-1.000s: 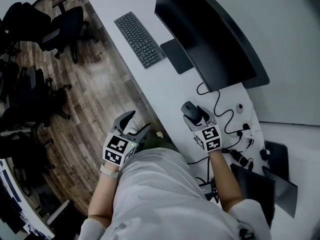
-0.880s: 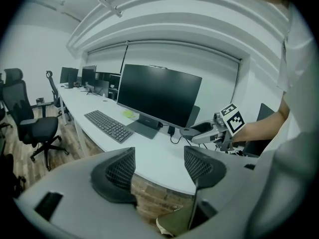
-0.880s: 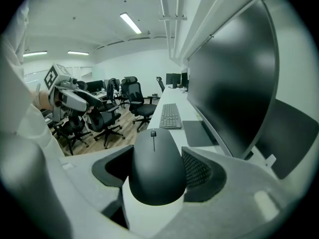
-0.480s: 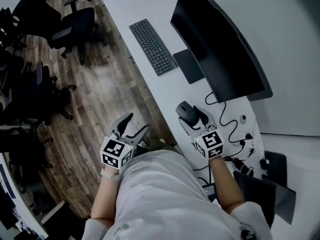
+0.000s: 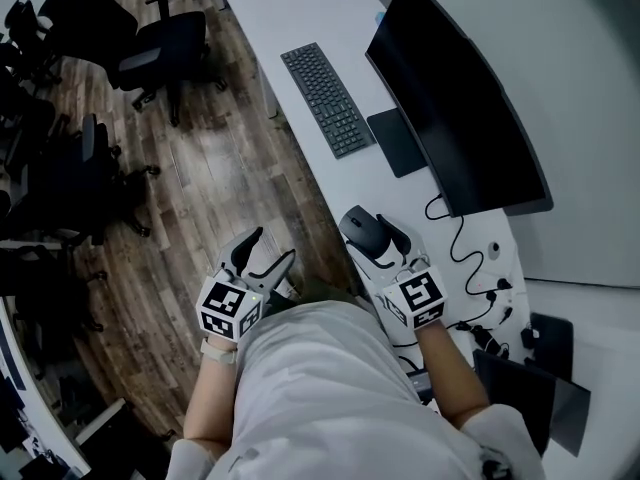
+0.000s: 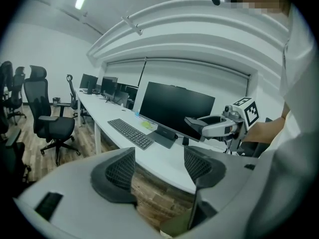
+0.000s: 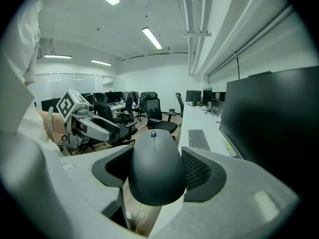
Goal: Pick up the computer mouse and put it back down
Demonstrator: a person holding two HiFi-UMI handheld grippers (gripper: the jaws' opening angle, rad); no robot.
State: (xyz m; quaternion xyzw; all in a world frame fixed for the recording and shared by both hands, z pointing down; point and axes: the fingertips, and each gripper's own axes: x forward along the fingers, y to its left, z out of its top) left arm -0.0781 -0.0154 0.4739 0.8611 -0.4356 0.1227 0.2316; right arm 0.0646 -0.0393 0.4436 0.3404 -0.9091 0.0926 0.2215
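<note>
The right gripper (image 5: 370,240) is clamped on the computer mouse (image 7: 156,169), its 2 jaws pressing the flanks; the mouse's long axis runs along the jaws, nose pointing away from the person toward the keyboard (image 5: 326,98); it hangs by the near edge of the desk (image 5: 290,18) (it looks lifted clear, though that is a judgement); setting it down likely calls for a drop slightly inward of that edge; the left gripper (image 6: 158,166) hovers over the floor, jaws apart and empty, well away from the mouse.

The mouse (image 5: 362,230) is black, the worktop (image 5: 290,8) white. The keyboard (image 5: 327,99) is dark grey, the floor (image 5: 215,173) brown wood-grain.
</note>
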